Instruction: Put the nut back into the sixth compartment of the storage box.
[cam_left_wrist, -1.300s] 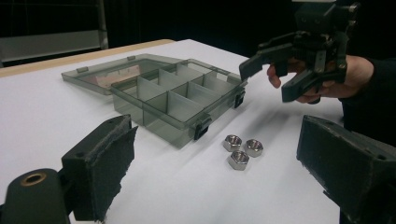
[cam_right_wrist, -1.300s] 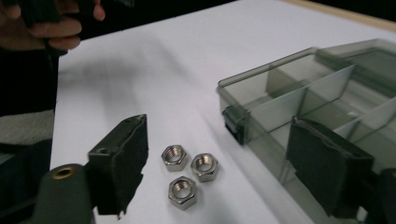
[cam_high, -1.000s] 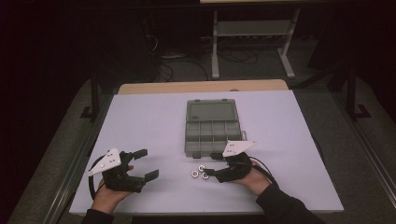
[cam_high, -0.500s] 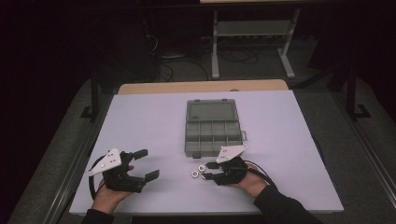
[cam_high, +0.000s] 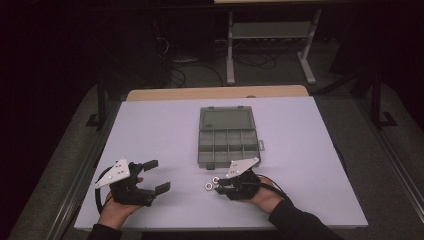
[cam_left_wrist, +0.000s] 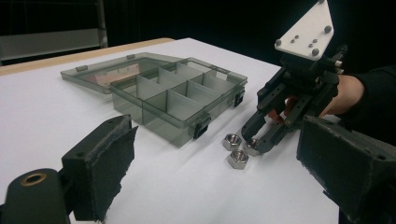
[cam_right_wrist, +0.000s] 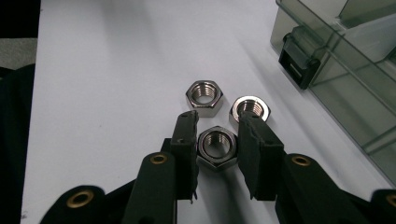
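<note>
Three steel hex nuts lie together on the white table (cam_high: 150, 130), just in front of an open grey compartment box (cam_high: 226, 119). In the right gripper view, one nut (cam_right_wrist: 216, 147) sits between my right gripper's (cam_right_wrist: 217, 128) jaws, both pads touching its flats; the other two nuts (cam_right_wrist: 203, 93) (cam_right_wrist: 250, 108) lie just beyond. The high view shows the right gripper (cam_high: 217, 189) low beside the nuts (cam_high: 205, 187). My left gripper (cam_high: 152, 176) rests at the near left, jaws wide open and empty; in its own view the left gripper (cam_left_wrist: 217, 140) faces the nuts (cam_left_wrist: 238, 158) and the right gripper (cam_left_wrist: 261, 140).
The box (cam_left_wrist: 173, 116) has several empty compartments, its lid laid flat behind and two latches on its near wall (cam_right_wrist: 299, 60). A wooden strip (cam_high: 215, 93) borders the table's far edge. Cables trail from both grippers near the front edge.
My right gripper has slid left and down to the nuts, and its jaws now close around one. The left gripper has stayed in place.
</note>
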